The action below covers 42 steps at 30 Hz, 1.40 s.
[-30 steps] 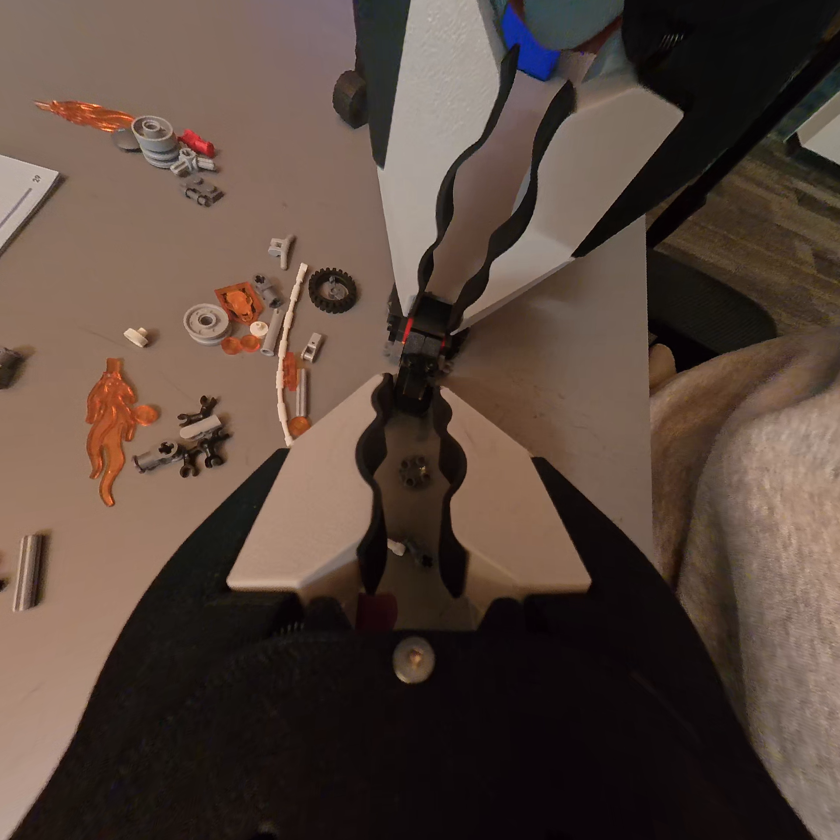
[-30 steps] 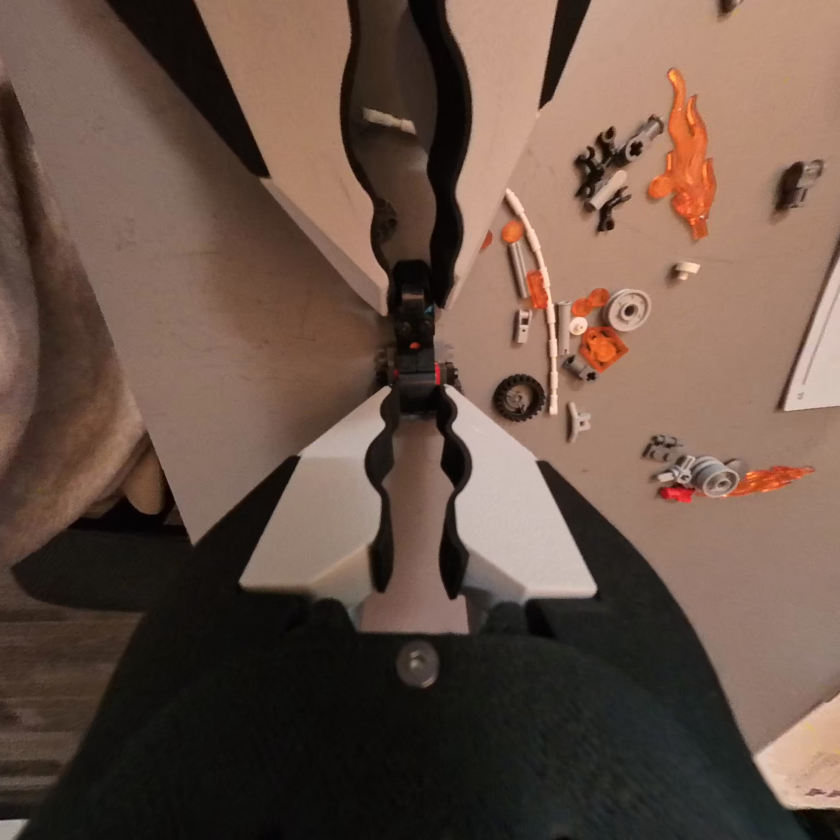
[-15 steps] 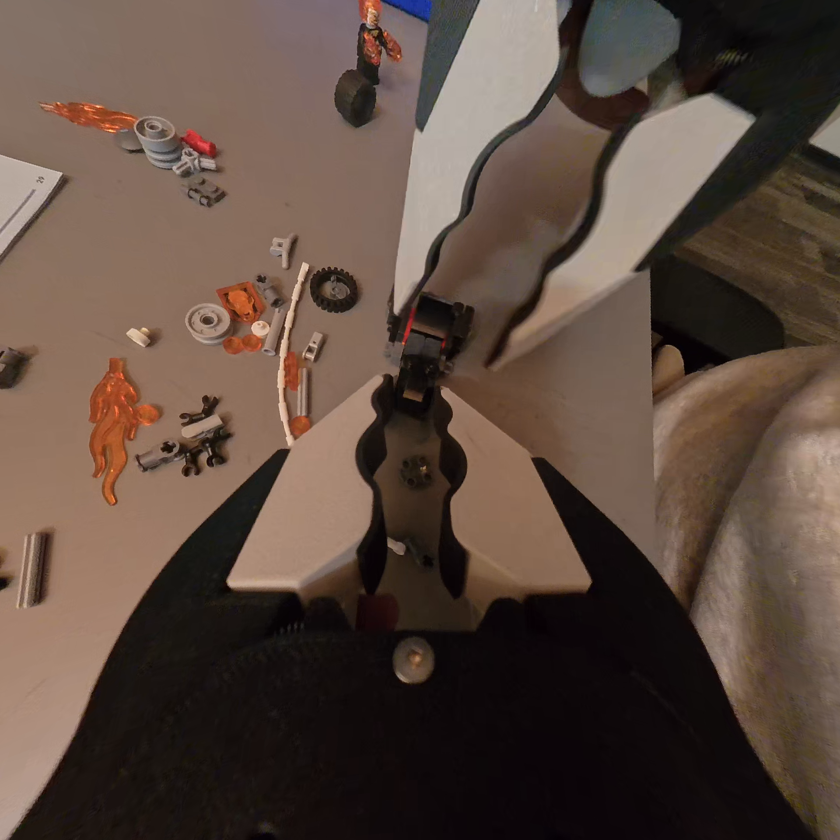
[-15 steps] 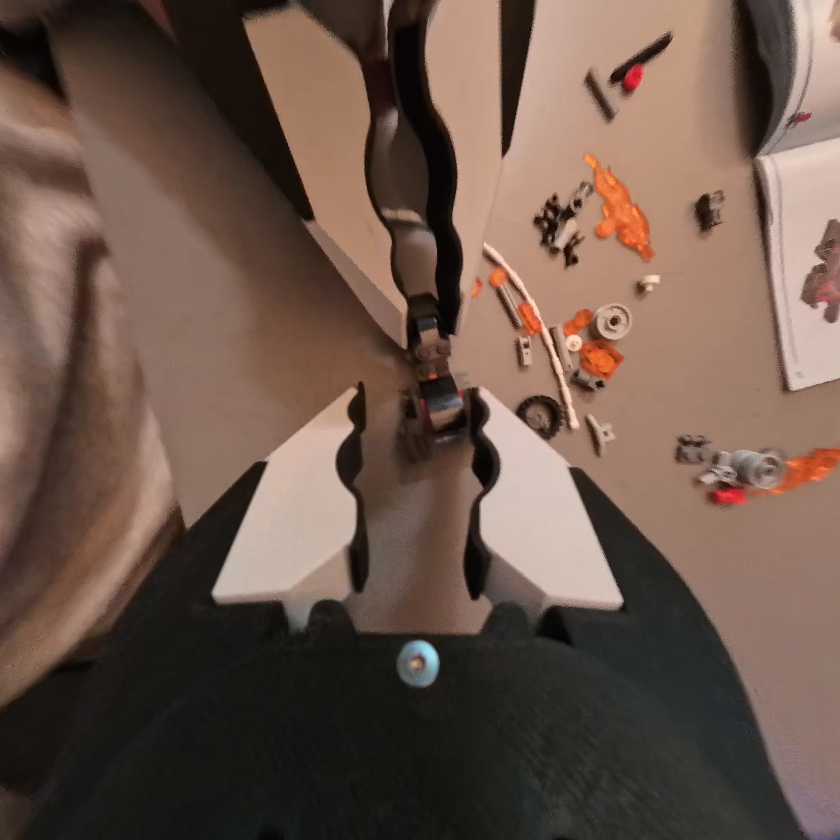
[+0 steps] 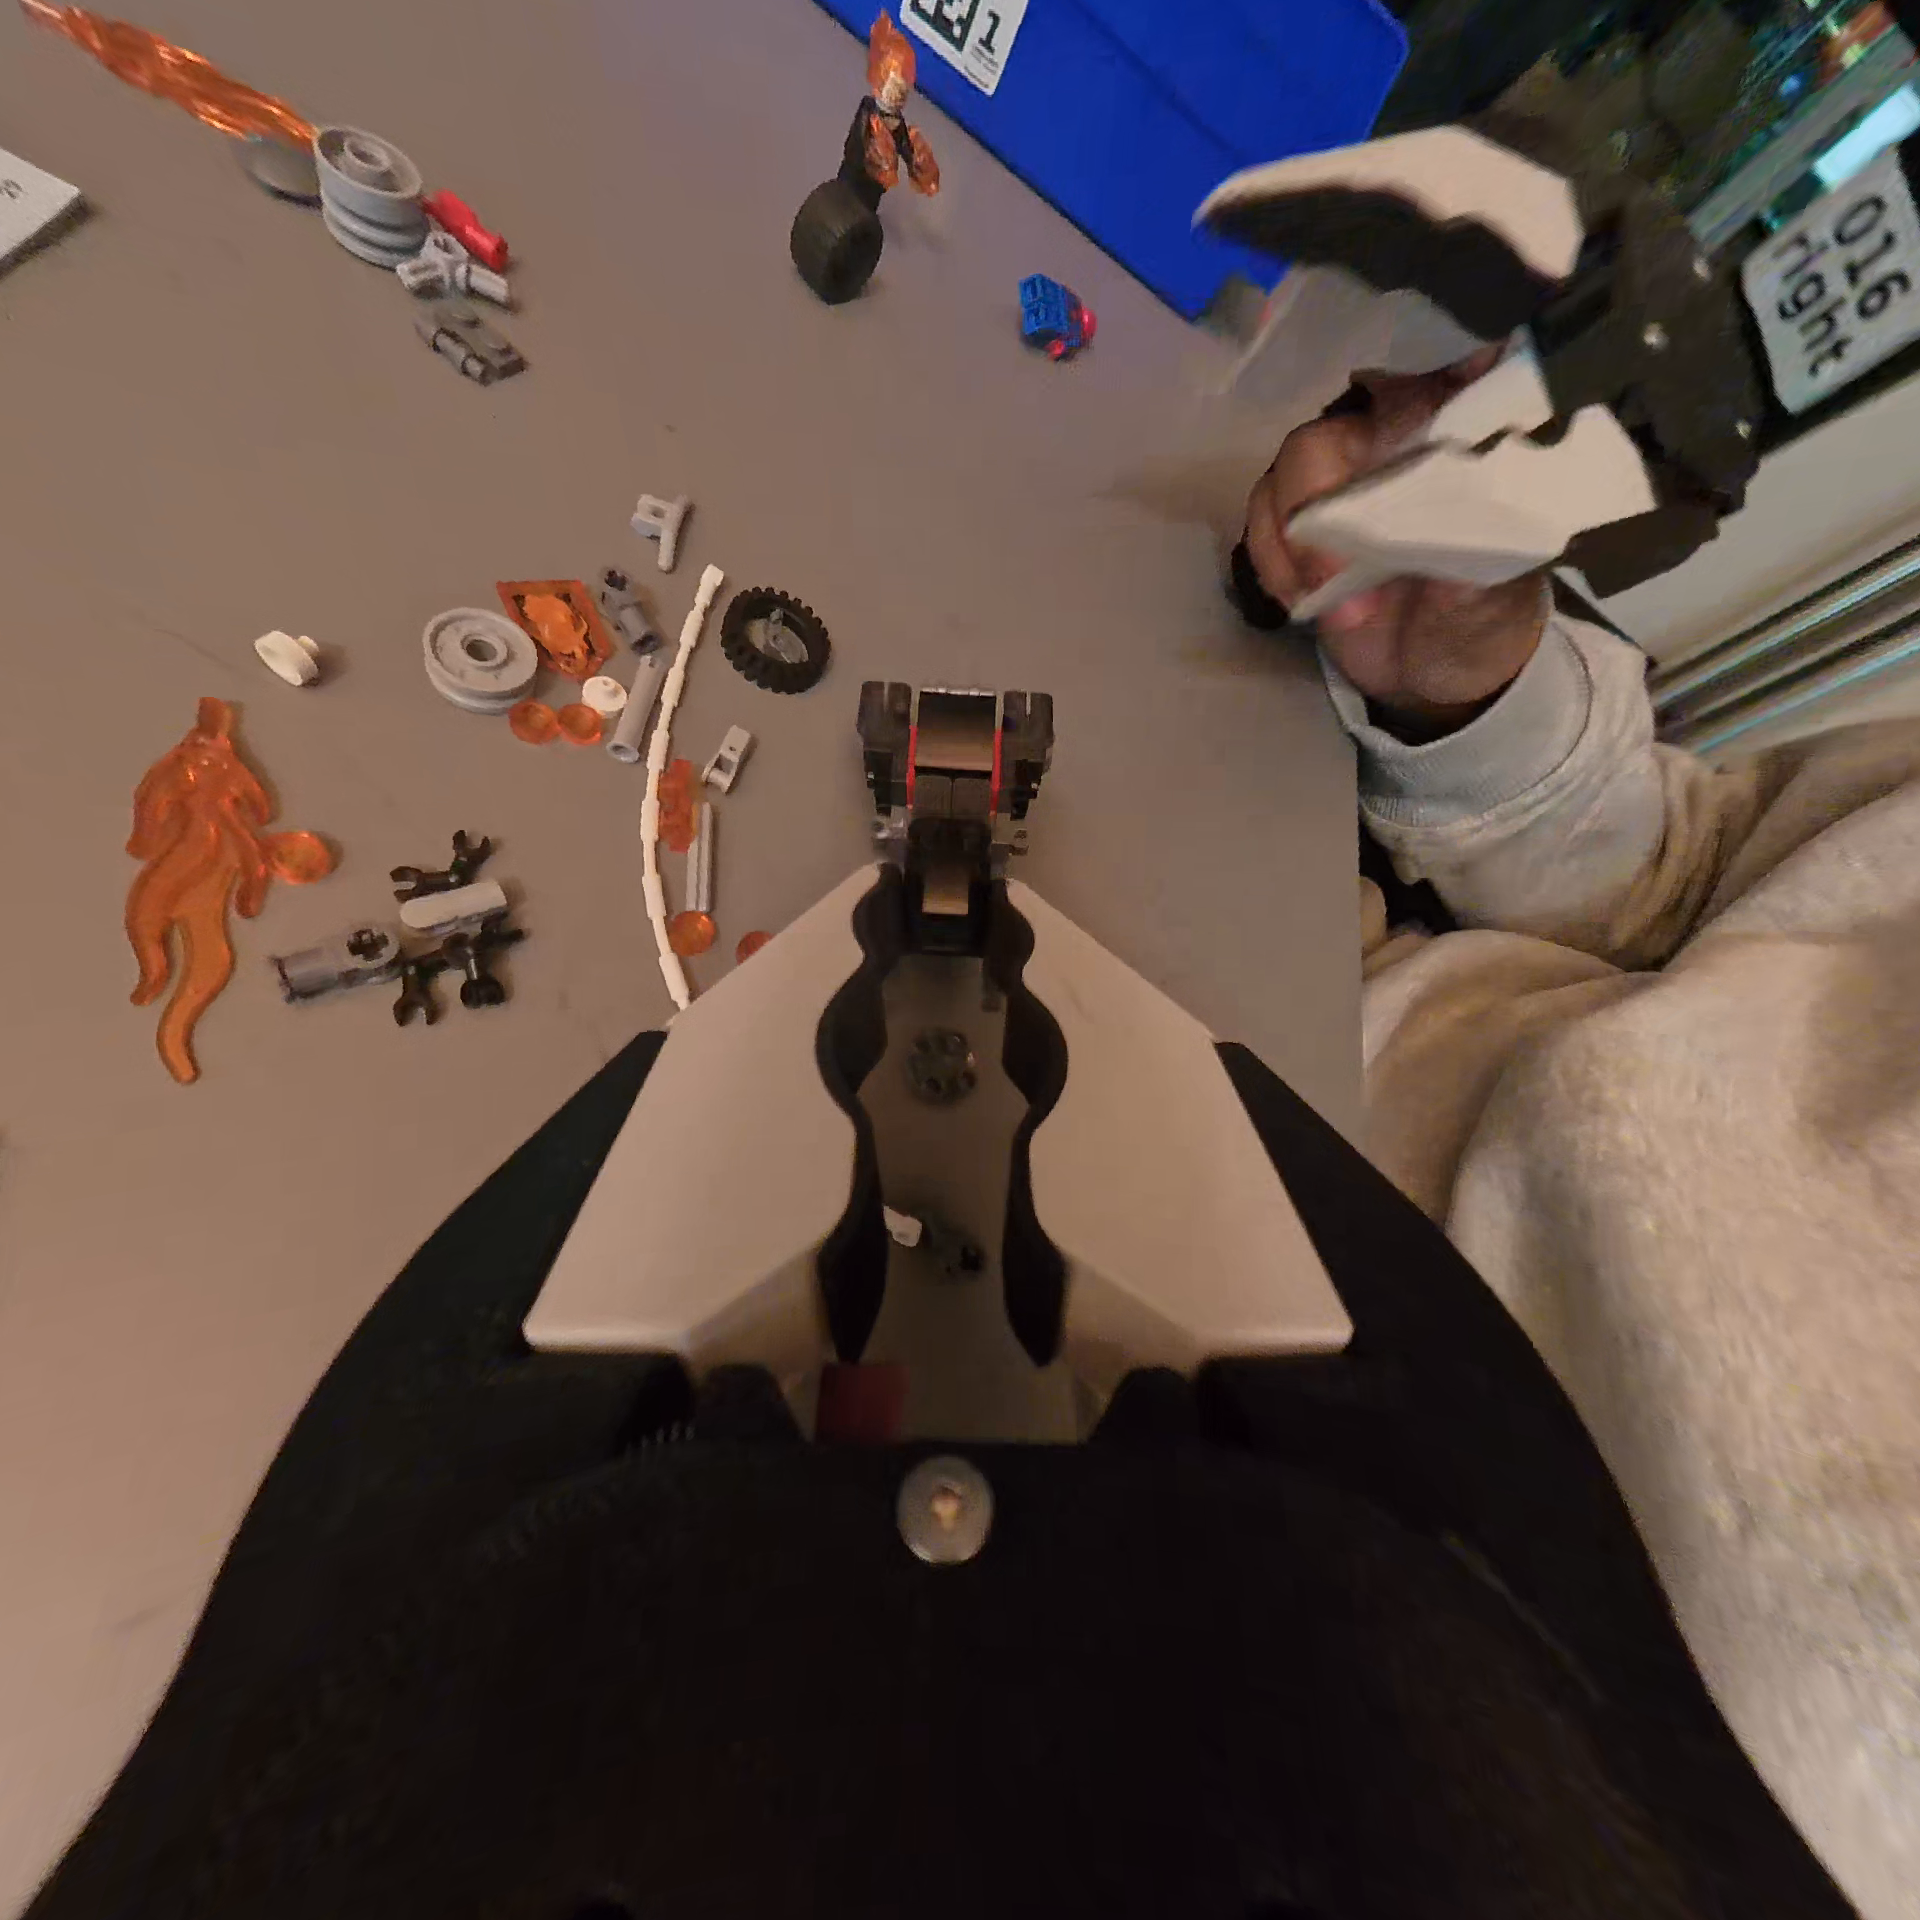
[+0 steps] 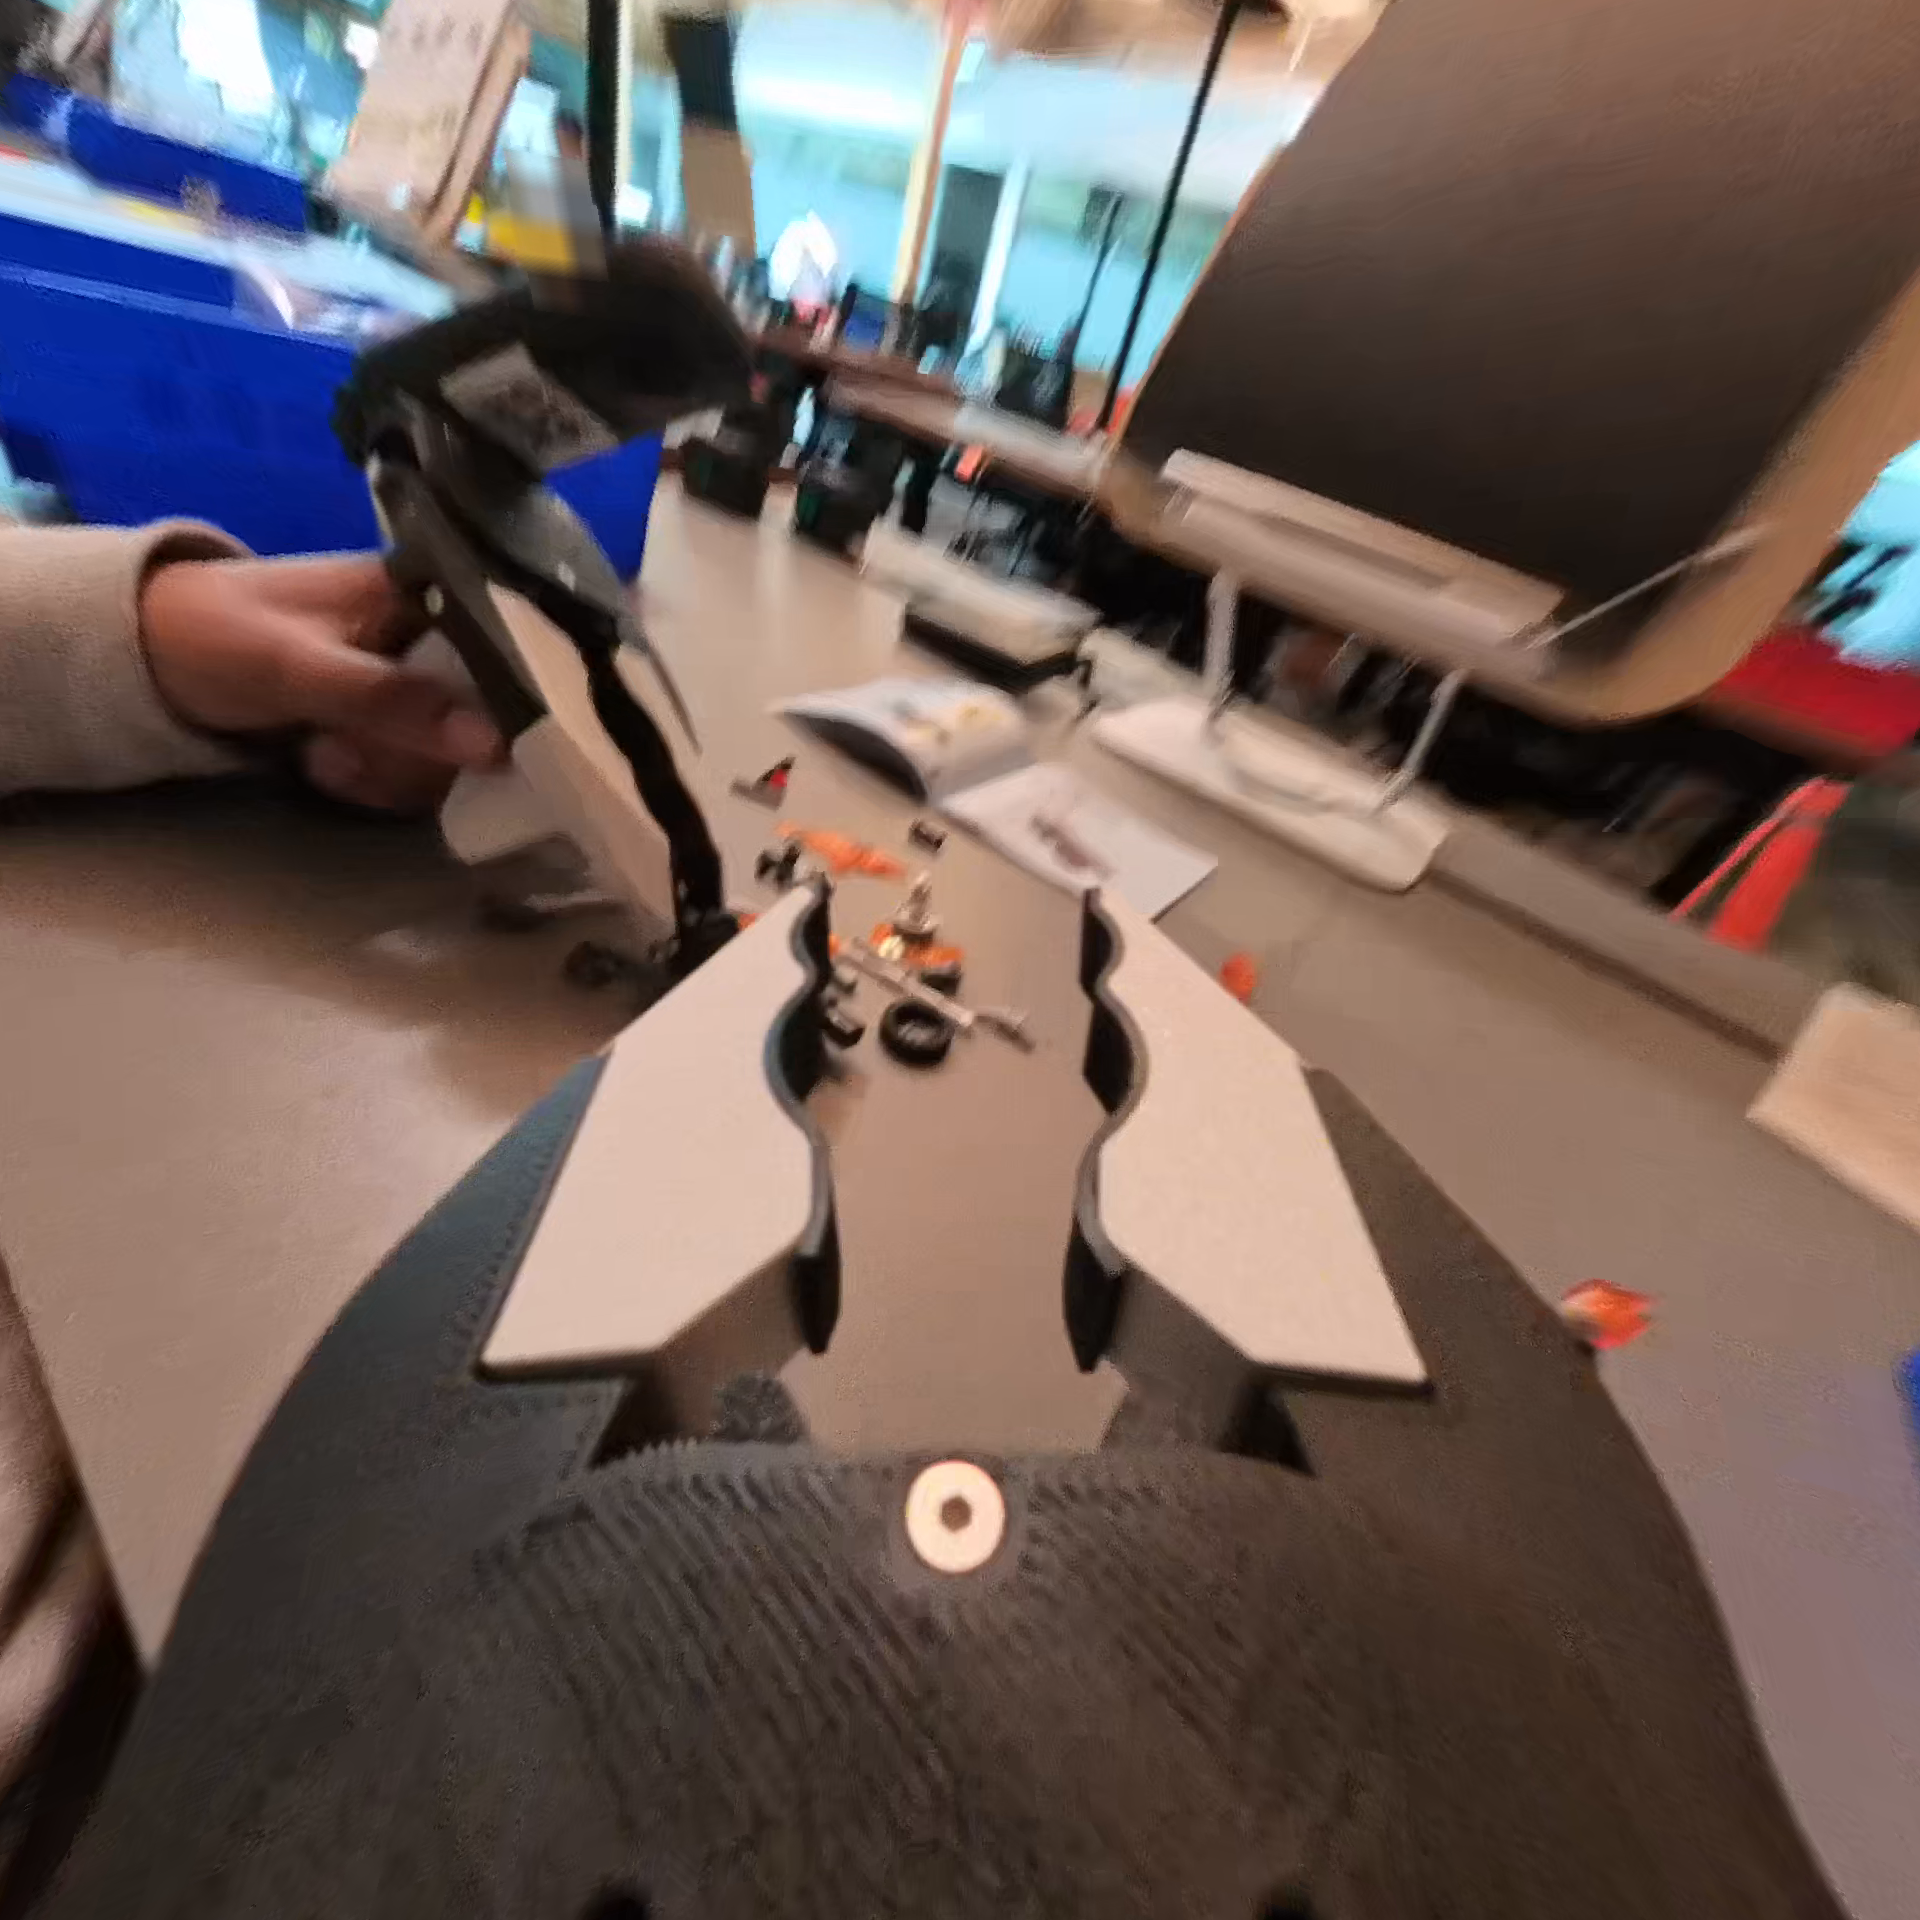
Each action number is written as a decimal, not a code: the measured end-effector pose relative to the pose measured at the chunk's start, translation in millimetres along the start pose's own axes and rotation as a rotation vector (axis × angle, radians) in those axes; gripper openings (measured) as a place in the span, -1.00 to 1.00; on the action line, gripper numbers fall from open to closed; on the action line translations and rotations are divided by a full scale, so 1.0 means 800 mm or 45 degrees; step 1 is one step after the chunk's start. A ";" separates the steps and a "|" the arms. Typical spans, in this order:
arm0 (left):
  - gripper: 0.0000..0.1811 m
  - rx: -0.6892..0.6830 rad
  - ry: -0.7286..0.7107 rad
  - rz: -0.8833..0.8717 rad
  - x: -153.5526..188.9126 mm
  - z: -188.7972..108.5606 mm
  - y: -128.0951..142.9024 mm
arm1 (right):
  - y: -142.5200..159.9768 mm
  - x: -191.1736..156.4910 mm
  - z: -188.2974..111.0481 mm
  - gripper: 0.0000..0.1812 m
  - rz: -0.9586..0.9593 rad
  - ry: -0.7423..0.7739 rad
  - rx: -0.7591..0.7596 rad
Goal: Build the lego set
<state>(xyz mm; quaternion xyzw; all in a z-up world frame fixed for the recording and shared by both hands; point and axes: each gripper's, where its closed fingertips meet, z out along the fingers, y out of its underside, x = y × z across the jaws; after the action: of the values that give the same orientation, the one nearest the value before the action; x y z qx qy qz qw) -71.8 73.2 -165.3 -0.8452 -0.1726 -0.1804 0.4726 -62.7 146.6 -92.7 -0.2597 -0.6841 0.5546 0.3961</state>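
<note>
My left gripper (image 5: 948, 888) is shut on the near end of a small black, grey and red lego assembly (image 5: 956, 748), which sticks out ahead of the fingertips just over the grey table (image 5: 1143, 644). My right gripper (image 6: 953, 909) is open and empty, lifted off the table; in the left wrist view it (image 5: 1262, 395) is at the upper right, held by a hand, well apart from the assembly. The right wrist view is blurred and shows the left gripper (image 6: 686, 925) at the left, tips down at the table.
Loose pieces lie left of the assembly: a black tyre (image 5: 775, 640), a grey wheel hub (image 5: 479, 659), an orange flame (image 5: 192, 862), a white segmented bar (image 5: 665, 790). A minifigure (image 5: 888, 130) by a black wheel (image 5: 836, 241), a blue piece (image 5: 1051, 309), a blue bin (image 5: 1143, 114). The table edge runs on the right.
My right gripper opened, let go of the assembly and swung up and away to the right. My left gripper keeps its hold in the same place.
</note>
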 end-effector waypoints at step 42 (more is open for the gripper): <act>-0.61 0.049 0.135 -0.051 0.009 -0.006 -0.006 | -0.006 0.097 0.106 -1.00 -0.046 0.313 -0.004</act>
<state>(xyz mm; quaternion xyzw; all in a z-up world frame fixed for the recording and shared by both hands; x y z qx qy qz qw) -68.2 72.0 -156.1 -0.8215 -0.1678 -0.2310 0.4936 -175.8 160.2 -74.0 -0.3140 -0.6358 0.5103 0.4866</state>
